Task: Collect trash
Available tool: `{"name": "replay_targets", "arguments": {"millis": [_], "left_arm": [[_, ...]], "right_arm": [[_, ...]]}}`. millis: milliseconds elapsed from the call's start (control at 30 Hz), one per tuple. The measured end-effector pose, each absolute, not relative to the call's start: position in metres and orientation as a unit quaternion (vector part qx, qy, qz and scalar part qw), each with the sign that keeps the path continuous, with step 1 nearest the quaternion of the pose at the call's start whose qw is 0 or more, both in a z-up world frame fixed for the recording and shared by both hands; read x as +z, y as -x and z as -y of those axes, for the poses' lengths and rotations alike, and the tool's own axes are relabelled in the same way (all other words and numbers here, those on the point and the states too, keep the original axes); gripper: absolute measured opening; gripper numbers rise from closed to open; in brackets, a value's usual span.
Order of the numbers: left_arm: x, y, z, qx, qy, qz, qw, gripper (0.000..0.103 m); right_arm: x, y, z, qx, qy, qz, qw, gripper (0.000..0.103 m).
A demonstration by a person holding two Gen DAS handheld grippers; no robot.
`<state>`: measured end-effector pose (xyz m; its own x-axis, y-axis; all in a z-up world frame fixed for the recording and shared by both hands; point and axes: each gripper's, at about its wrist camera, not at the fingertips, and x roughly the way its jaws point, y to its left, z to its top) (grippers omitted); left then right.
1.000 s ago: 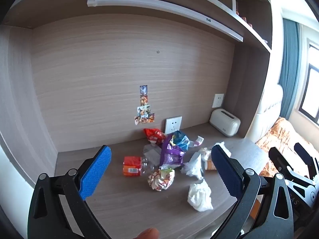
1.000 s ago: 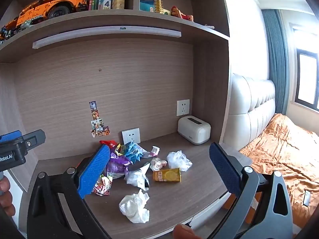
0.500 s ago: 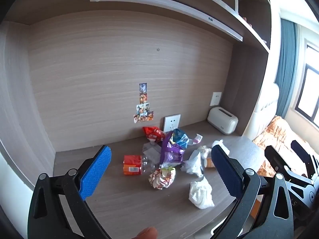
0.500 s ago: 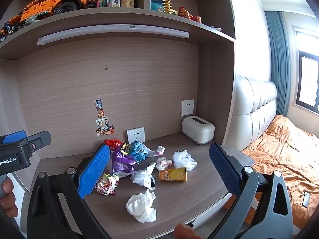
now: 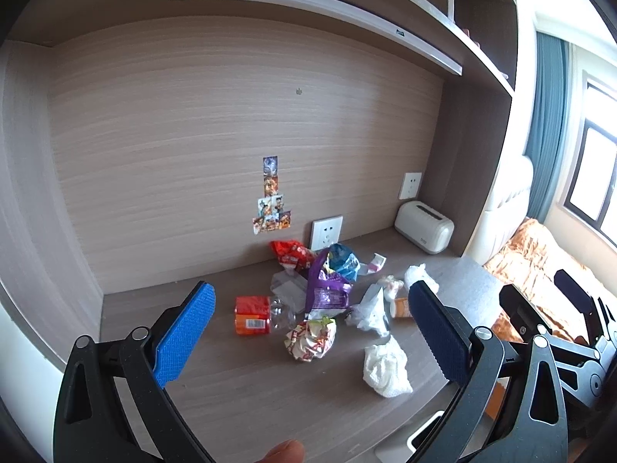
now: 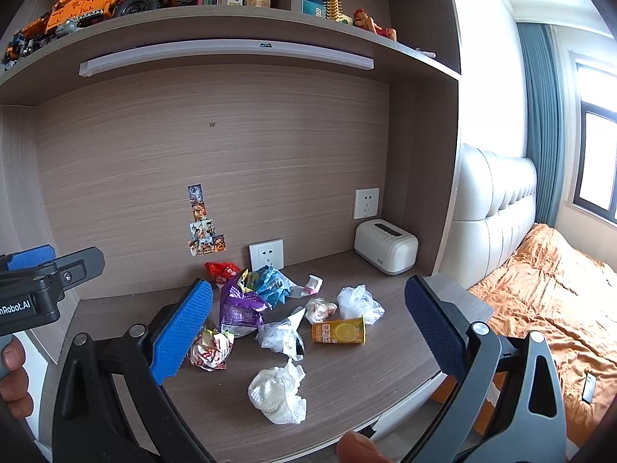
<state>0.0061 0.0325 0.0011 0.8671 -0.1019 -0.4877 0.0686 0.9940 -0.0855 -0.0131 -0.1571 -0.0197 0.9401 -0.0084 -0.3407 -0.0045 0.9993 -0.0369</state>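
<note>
Trash lies in a heap on the wooden desk [image 5: 239,393]: a crumpled white tissue [image 5: 385,368] [image 6: 278,389], a crumpled printed wrapper [image 5: 310,338] [image 6: 210,349], an orange packet [image 5: 252,315], a purple bag [image 5: 326,289] [image 6: 241,305], a blue bag [image 6: 272,283], a red wrapper [image 5: 291,251], clear plastic bags [image 6: 283,333] and a yellow drink carton [image 6: 338,330]. My left gripper [image 5: 308,335] is open and empty, held above the desk in front of the heap. My right gripper [image 6: 308,332] is open and empty too; it also shows in the left wrist view [image 5: 559,320].
A white toaster-shaped box [image 6: 385,246] stands at the desk's back right. Wall sockets [image 6: 266,254] sit behind the heap. A shelf [image 6: 231,23] with books and an orange toy car hangs overhead. A bed [image 6: 547,293] with an orange cover is on the right.
Both grippers have drifted slightly, so the trash heap sits a little differently in each view. Both stay open. Nothing on the desk has moved.
</note>
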Motion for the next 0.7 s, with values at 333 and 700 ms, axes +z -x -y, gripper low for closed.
{"name": "replay_targets", "arguments": {"millis": [333,700], "left_arm": [[0.0030,-0.0062,-0.0330,-0.071,0.013,-0.245,0.967,0.099],[0.0063,-0.0046,-0.0341,-0.073,0.003,-0.229,0.971,0.099]], "right_arm": [[-0.0164,0.0144,0.1559,-0.009,0.012,-0.164,0.986,0.100],[-0.0174,0.0178,0.1531,-0.015,0.024,-0.164,0.986,0.100]]}}
